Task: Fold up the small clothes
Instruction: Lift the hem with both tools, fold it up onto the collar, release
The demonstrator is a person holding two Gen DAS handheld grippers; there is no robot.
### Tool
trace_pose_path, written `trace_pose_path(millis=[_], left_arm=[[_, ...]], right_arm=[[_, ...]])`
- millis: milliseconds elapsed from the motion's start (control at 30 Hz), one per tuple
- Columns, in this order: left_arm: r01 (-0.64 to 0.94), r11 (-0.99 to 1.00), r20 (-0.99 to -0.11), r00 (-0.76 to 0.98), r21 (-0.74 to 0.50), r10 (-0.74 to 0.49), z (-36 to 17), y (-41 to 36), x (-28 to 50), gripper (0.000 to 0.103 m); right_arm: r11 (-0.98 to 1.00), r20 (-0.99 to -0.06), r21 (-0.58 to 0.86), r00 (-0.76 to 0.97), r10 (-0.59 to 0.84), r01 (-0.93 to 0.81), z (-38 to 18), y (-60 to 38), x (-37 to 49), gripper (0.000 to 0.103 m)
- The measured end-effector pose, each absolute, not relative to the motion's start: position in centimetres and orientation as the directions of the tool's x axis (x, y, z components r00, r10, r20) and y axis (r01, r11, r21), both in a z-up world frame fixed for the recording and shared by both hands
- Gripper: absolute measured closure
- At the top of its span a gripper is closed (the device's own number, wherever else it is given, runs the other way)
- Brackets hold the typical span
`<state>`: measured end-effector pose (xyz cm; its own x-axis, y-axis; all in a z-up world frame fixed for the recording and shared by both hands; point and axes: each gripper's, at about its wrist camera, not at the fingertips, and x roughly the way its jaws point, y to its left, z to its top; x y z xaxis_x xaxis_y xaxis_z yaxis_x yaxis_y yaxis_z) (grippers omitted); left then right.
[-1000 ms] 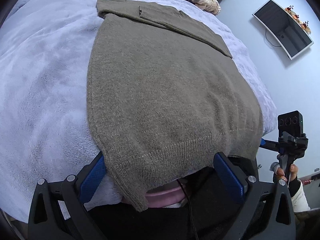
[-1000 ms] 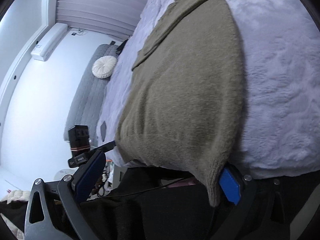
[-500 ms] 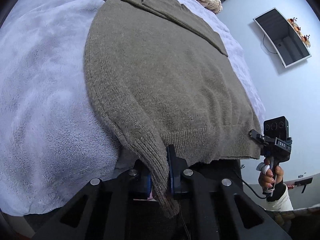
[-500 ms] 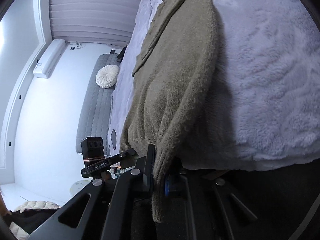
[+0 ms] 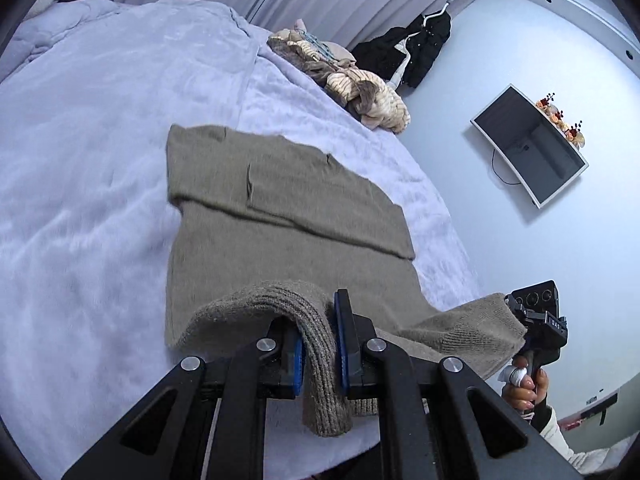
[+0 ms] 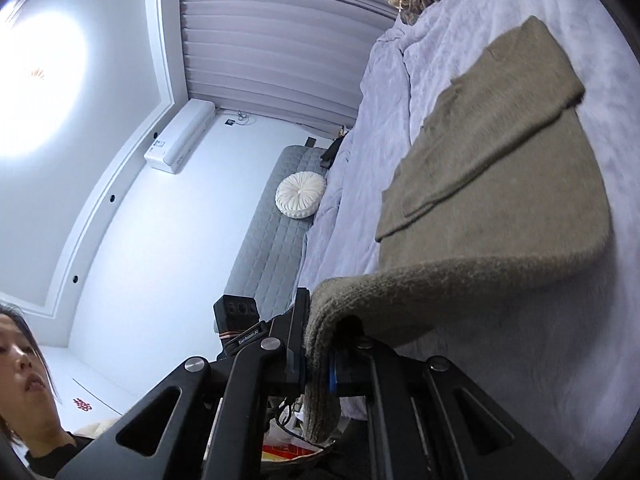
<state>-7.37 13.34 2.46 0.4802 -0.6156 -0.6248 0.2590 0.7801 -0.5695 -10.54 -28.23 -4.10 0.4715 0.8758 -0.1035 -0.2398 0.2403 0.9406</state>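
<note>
1. A bed [image 5: 100, 184] covered by a pale lilac plush blanket [image 6: 520, 360] fills most of both views.
2. An olive knit sweater [image 5: 280, 216] is laid on the blanket, its sleeves folded across the chest at the far end; in the left view it lies from centre towards 6 o'clock.
3. A heap of clothes [image 5: 352, 80] is seen at the far edge of the bed, at 1 o'clock in the left view.
4. A dark garment [image 5: 416, 52] is hung against the wall beyond the heap, and a screen [image 5: 528, 148] is mounted on the wall at 3 o'clock.
5. In the right view pleated curtains [image 6: 280, 40] are seen at 12 o'clock, an air conditioner [image 6: 180, 136] at 10 o'clock, and a grey padded bench [image 6: 276, 216] with a round white cushion [image 6: 300, 199] near centre.
6. The left gripper [image 5: 319, 354] is clenched on one hem corner of the sweater, the knit being pinched between the blue pads and hanging below them.
7. The right gripper [image 6: 316, 368] is clenched on the other hem corner; the fabric is draped over it and the hem is raised off the blanket.
8. In the left view the right gripper is seen at 4 o'clock, held by a hand [image 5: 524, 388] in a white sleeve, with the hem stretched between the two tools.
9. The left gripper is angled downwards at the bed; the right one is held nearly level.
</note>
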Motion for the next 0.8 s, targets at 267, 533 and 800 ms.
trace_pose_path(millis=[267, 533, 800], left_arm=[[0.283, 0.806, -0.62, 0.524, -0.52, -0.584, 4.9, 10.7, 3.4, 0.089], [0.203, 0.862, -0.711, 0.495, -0.464, -0.499, -0.6, 8.2, 16.5, 0.089], [0.099, 0.908, -0.801, 0.438, -0.408, -0.408, -7.8, 7.8, 21.6, 0.088]], right_arm=[[0.238, -0.08, 0.941, 0.53, 0.844, -0.239, -1.6, -30.7, -0.5, 0.095], [0.242, -0.172, 0.97, 0.595, 0.785, -0.039, -6.6, -33.6, 11.9, 0.095], [0.235, -0.317, 0.948, 0.611, 0.726, 0.213, -16.3, -35.7, 17.2, 0.092]])
